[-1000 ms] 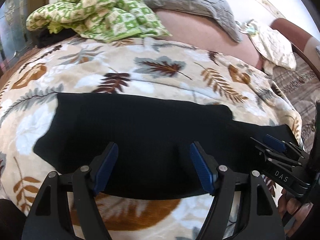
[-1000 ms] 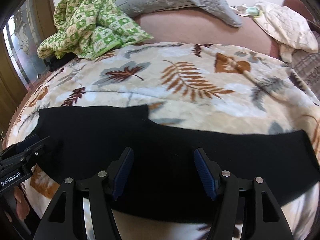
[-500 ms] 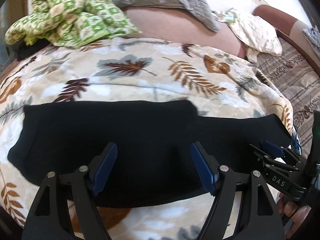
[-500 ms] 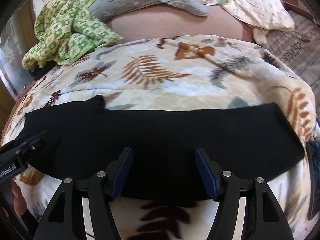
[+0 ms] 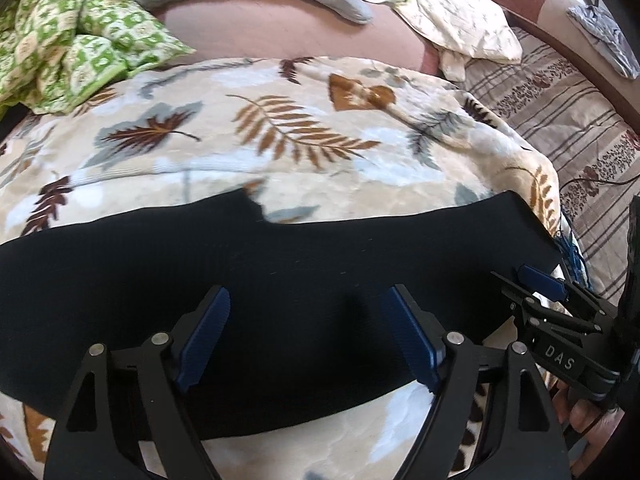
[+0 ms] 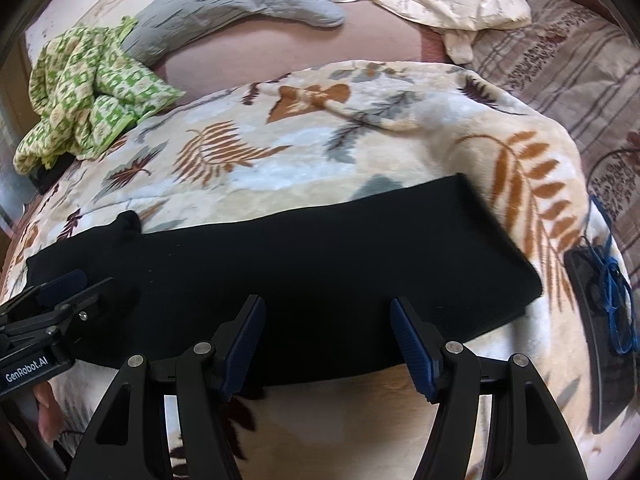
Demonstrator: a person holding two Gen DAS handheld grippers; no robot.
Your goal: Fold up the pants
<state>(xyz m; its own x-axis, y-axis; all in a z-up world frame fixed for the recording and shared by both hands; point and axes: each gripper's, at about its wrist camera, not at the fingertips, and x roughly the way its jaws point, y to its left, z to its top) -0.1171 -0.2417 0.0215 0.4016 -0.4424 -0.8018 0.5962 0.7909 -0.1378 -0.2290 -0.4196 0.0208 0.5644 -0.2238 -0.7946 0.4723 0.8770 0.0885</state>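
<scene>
The black pants (image 5: 280, 280) are laid out as a long folded band across a leaf-patterned blanket (image 5: 280, 128) on the bed. The left gripper (image 5: 310, 336) is held over the band with its jaws spread wide; they have just been opening, and nothing is gripped between them. The right gripper (image 6: 328, 344) is likewise held apart above the pants, clamping nothing. A green checked cloth (image 6: 88, 88) is bunched at the far left.

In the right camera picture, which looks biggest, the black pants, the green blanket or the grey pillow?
1. black pants
2. grey pillow and green blanket: these look about alike, and both lie farther back, so ranking them is unsure.
</scene>
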